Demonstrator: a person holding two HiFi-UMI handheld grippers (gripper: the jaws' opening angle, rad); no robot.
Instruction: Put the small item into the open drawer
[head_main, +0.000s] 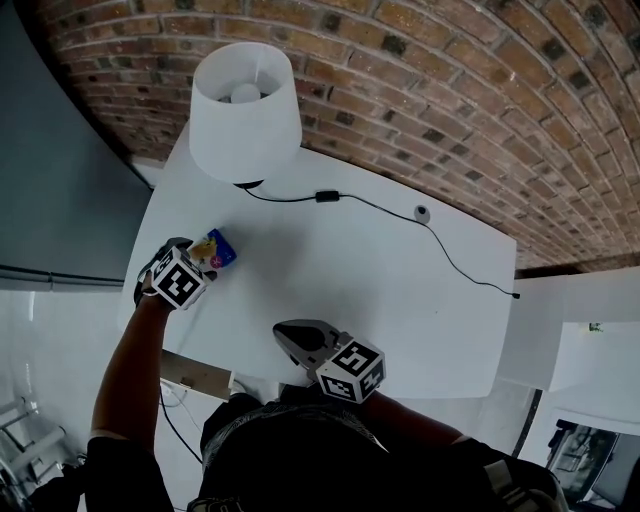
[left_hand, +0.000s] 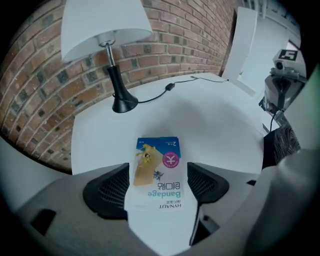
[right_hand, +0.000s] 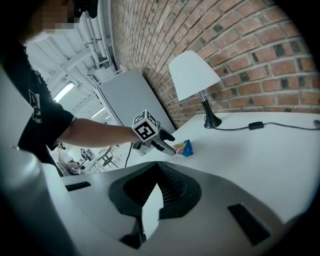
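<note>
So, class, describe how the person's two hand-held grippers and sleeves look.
Both the left hand-held gripper and the right hand-held gripper have grey bodies, black ribbed pads and a white cube with black square markers. The person wears a black short-sleeved shirt.

The middle and right of the white table (head_main: 380, 290) lie bare, with wide room for a hand to pass. At the back left a lamp (head_main: 245, 110) stands close to the brick wall (head_main: 450, 90), which shuts off the far side. Its cord (head_main: 400, 213) trails along the back towards the right edge, with a switch (head_main: 327, 196) on it and a small round thing (head_main: 422, 213) just beside it. Near the left edge lies a bandage packet (head_main: 216, 248).
</note>
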